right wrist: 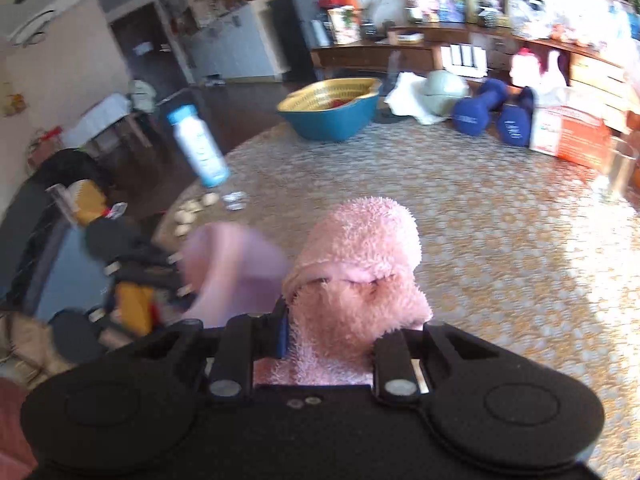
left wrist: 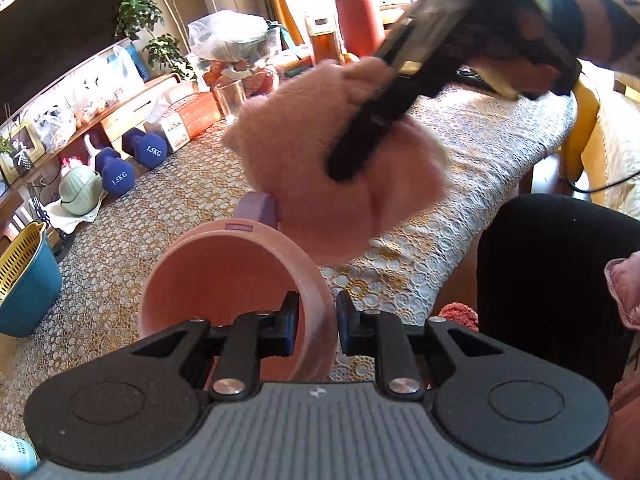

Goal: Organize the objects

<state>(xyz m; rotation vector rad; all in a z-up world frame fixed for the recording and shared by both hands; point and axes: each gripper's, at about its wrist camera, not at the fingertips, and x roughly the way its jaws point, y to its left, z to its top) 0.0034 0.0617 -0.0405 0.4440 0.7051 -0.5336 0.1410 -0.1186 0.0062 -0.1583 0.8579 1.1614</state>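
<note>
The left gripper (left wrist: 318, 322) pinches the near rim of the pink cup (left wrist: 236, 296), tipping its mouth open. The right gripper (right wrist: 332, 336) squeezes the fluffy pink cloth (left wrist: 336, 176) just above the cup, likely to drop it in.

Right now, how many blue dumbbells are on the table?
2. One dumbbell lies beside the orange box; the other dumbbell lies next to it, nearer the green lidded pot. More may be hidden.

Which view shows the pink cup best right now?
The left wrist view: the pink cup is sharp, its open mouth facing the camera, rim pinched by the left gripper. The right wrist view shows it only as a pink blur beside the pink towel.
</note>
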